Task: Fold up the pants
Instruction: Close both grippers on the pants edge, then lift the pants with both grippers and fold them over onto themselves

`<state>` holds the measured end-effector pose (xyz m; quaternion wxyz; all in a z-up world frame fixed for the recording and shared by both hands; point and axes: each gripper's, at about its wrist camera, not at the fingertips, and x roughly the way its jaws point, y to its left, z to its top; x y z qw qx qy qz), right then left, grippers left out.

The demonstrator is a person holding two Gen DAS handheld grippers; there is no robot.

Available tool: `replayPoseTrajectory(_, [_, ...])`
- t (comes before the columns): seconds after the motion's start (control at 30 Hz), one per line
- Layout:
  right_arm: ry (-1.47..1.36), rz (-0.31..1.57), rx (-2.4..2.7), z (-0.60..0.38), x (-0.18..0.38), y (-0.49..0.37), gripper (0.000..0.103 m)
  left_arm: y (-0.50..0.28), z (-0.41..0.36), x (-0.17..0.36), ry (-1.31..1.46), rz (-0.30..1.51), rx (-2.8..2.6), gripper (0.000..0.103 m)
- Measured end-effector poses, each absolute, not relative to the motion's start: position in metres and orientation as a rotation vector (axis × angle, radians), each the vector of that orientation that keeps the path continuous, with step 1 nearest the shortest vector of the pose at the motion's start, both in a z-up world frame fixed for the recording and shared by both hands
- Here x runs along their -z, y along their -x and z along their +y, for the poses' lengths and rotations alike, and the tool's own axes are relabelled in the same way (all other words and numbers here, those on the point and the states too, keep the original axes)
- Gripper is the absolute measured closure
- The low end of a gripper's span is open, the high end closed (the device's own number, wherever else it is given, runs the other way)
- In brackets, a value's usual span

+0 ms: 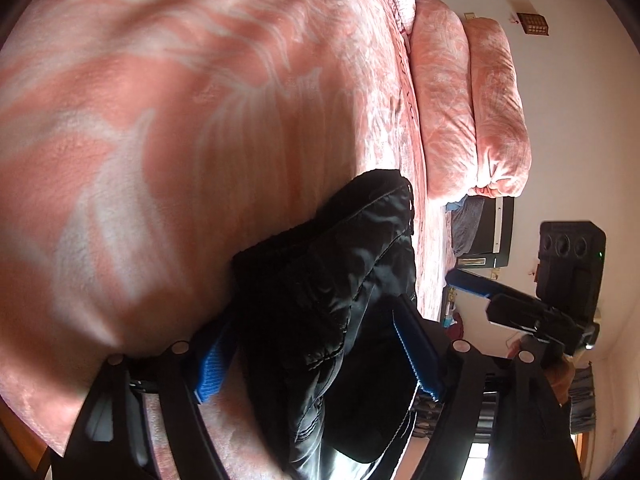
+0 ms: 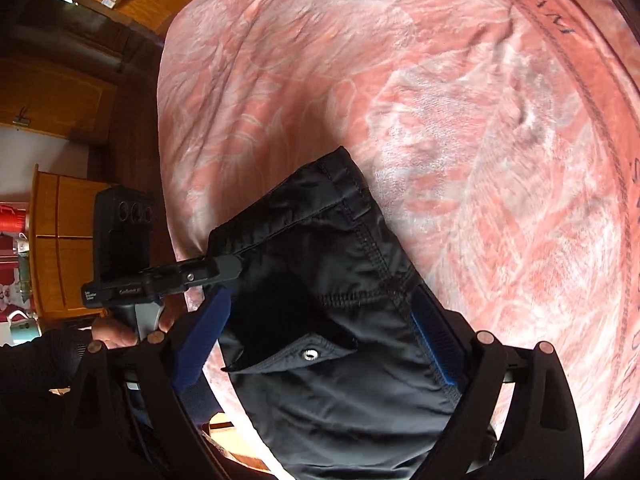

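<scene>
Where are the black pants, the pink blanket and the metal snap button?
black pants [image 2: 320, 264], right wrist view, stitched seam area.
pink blanket [image 1: 160, 120], left wrist view, flat top.
metal snap button [image 2: 310, 355], right wrist view, its centre.

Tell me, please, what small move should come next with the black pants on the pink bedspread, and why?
Probably close both grippers. The black pants lie on the pink bedspread with fabric already between the open left gripper and the open right gripper, but neither seems to pinch it yet.
</scene>
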<state>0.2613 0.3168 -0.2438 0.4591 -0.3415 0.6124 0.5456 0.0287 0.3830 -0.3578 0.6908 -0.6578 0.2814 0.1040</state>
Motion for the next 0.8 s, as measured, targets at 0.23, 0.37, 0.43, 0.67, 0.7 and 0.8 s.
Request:
replayPoseTrajectory(0.23, [0.953, 1.598, -1.438, 0.370, 0.288, -0.262, 0.011, -0.021, 0.382, 0.360, 1.466, 0.619, -0.252, 0.037])
replayPoseTrajectory(0.37, [1.022, 1.641, -1.479, 0.385, 0.306, -0.256, 0.011, -0.017, 0.382, 0.361, 1.474, 0.622, -0.252, 0.042])
replayPoseTrajectory(0.43, [1.059, 1.654, -1.479, 0.388, 0.314, -0.254, 0.012, -0.016, 0.382, 0.363, 1.479, 0.627, -0.260, 0.046])
replayPoseTrajectory(0.67, [1.122, 1.611, -1.454, 0.387, 0.310, -0.253, 0.062, -0.009, 0.379, 0.365, 1.483, 0.619, -0.259, 0.067])
replayPoseTrajectory(0.7, [1.128, 1.593, -1.455, 0.385, 0.303, -0.253, 0.064, -0.009, 0.378, 0.362, 1.482, 0.612, -0.257, 0.067])
replayPoseTrajectory(0.8, [1.133, 1.538, -1.453, 0.377, 0.277, -0.249, 0.067, -0.009, 0.375, 0.346, 1.460, 0.593, -0.253, 0.069])
